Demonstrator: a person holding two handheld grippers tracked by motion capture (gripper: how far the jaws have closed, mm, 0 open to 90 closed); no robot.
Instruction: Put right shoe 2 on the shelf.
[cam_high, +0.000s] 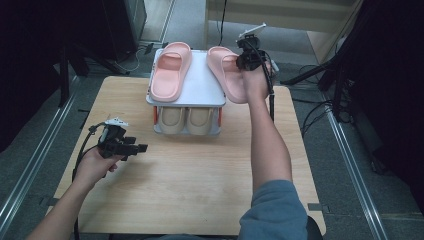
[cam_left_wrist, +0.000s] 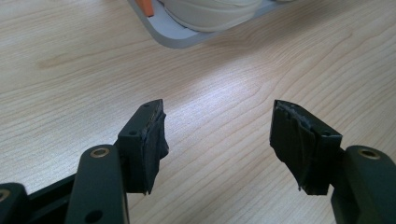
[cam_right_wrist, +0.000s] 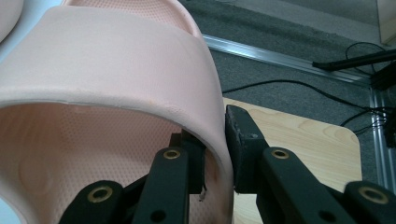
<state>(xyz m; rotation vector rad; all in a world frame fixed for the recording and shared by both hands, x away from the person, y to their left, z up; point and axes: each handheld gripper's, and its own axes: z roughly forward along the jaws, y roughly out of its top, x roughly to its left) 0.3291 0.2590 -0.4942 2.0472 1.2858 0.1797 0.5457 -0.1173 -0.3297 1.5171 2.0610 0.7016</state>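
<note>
Two pink slippers lie on the top shelf of a small white rack (cam_high: 200, 87) at the table's far side. The left pink slipper (cam_high: 171, 70) rests flat. My right gripper (cam_high: 246, 60) is shut on the strap side of the right pink slipper (cam_high: 226, 72), which overhangs the rack's right edge. In the right gripper view one jaw is inside the right pink slipper's strap (cam_right_wrist: 112, 60) and the other presses its outer wall. My left gripper (cam_high: 134, 148) hovers low over the table at front left, open, with bare wood between its pads (cam_left_wrist: 152, 140).
A pair of beige slippers (cam_high: 186, 119) sits on the rack's lower shelf; its toe (cam_left_wrist: 210, 14) shows in the left gripper view. The wooden table (cam_high: 190, 170) spreads out in front. Cables and metal rails (cam_right_wrist: 299, 60) run along the floor at the right.
</note>
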